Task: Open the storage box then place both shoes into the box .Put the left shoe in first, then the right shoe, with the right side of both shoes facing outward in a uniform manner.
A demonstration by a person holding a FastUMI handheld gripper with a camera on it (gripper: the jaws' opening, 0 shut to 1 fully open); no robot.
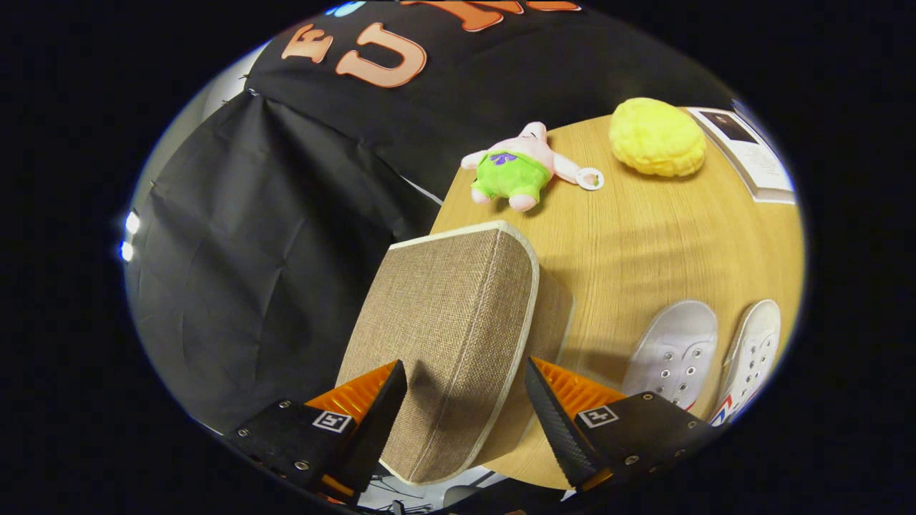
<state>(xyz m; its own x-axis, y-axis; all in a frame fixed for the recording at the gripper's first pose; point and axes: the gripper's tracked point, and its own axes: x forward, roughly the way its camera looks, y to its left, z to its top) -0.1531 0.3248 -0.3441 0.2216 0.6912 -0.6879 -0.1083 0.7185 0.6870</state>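
Burlap-brown and woven, the fabric storage box with pale piping sits at the near corner of the light wooden table, and its lid seems raised on edge between my fingers. My gripper is spread wide, one finger on each side of that lid; I can't make out either pad actually pressing it, so I take it as straddling rather than pinching. I judge I'm in the first step, opening the box, and that it is partly done: the lid looks tipped up, with a lower part of the box showing just behind it, though I can't see inside.

Two white lace-up canvas shoes lie side by side on the table just beyond my right finger, untouched and apart from the box. Farther back are a pink plush toy in green shorts, a yellow bumpy soft ball and a printed card, all well clear.

Next, I think, the lid needs swinging fully back so it stays put; then I go for the left shoe, which I cannot yet tell from the right.
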